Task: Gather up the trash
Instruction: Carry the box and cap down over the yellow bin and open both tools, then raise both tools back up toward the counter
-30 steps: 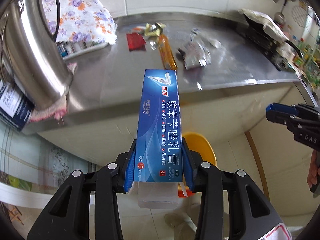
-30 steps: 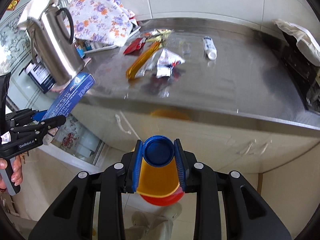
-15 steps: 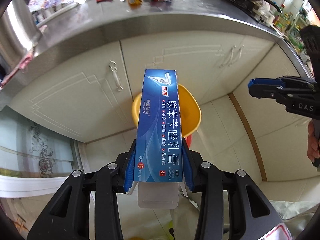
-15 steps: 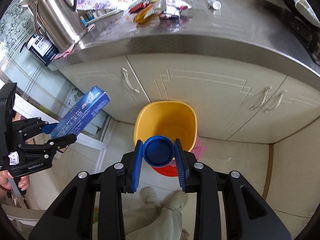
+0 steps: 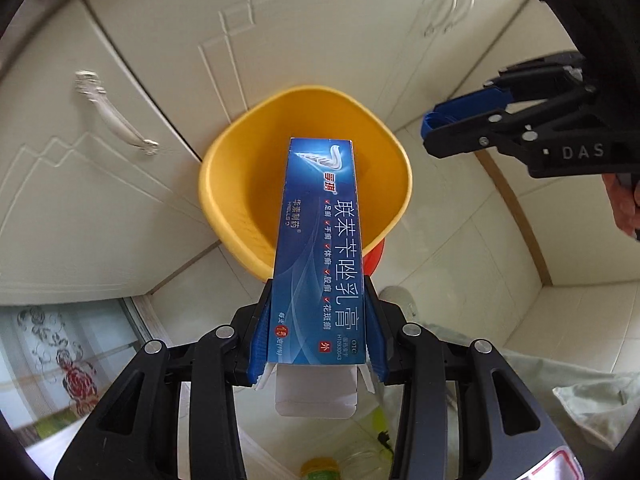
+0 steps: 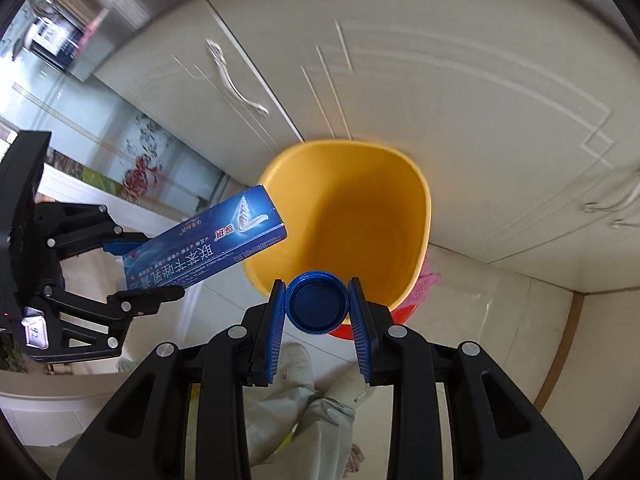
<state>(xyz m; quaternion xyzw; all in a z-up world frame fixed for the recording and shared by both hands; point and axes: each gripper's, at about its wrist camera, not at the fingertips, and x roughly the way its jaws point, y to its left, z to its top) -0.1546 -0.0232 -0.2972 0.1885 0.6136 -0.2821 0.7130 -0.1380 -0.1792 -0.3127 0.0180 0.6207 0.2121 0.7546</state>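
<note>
My left gripper is shut on a long blue carton with Chinese print; its far end pokes over the yellow bin. My right gripper is shut on a round blue cap and holds it above the near rim of the same yellow bin. The bin looks empty inside. The left gripper with the carton shows at the left of the right wrist view. The right gripper shows at the right of the left wrist view.
Cream cabinet doors with metal handles stand right behind the bin. A red base and a pink cloth sit under the bin. The floor is pale tile. The person's legs are below.
Both grippers have dropped from counter height toward the floor and closed in on the yellow bin. The counter has left the left view. Each still holds its item.
</note>
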